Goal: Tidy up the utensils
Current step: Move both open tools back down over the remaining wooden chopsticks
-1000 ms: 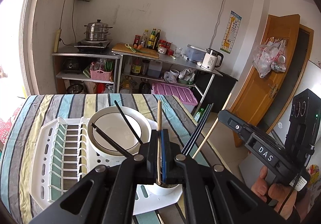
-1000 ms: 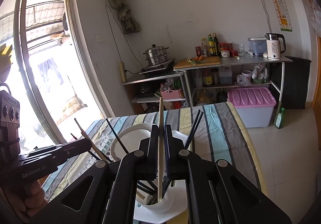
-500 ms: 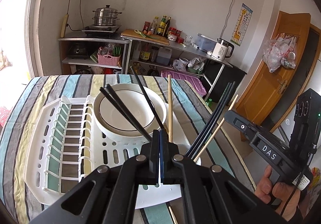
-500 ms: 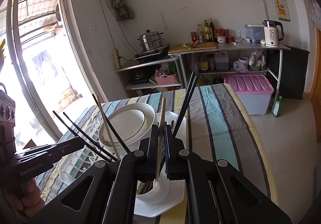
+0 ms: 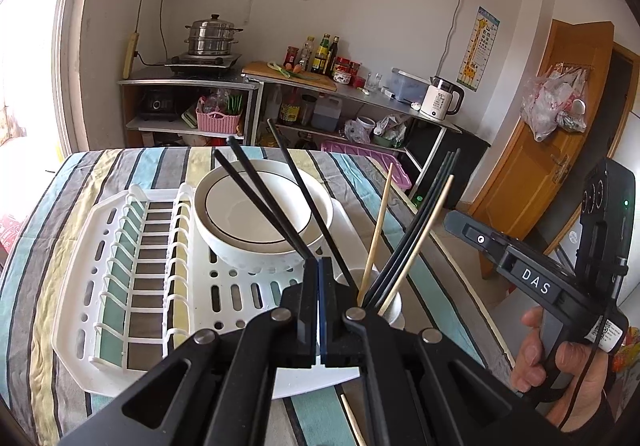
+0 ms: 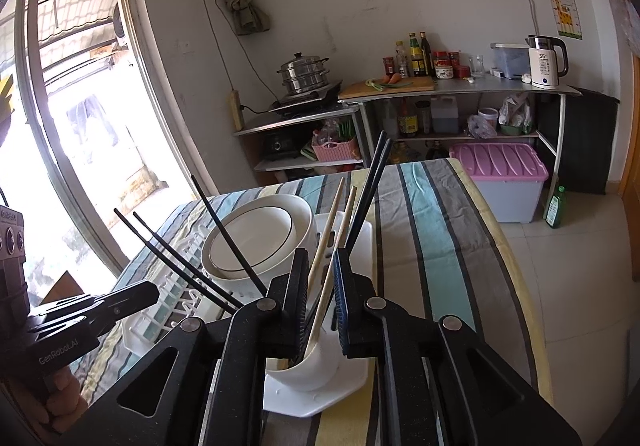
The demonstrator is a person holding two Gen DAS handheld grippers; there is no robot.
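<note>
Wooden chopsticks (image 6: 320, 282) stand tilted in the white cup (image 6: 308, 364) at the drying rack's (image 5: 120, 286) near right corner, apparently loose between the right gripper's (image 6: 320, 288) just-opened jaws; the left gripper (image 5: 319, 278), jaws shut and empty, sits just left of the cup.

Matte black two-finger left gripper (image 5: 319, 310): angular linkage arms, round silver pivot screws, blue-edged pads. Matching black right gripper (image 6: 320, 300), blue ribbed pad. White "DAS" lettering, green indicator light, thin black cable on right handle; "GenRobot.AI" on left. Dark sleeve cuff (image 5: 592, 416).
</note>
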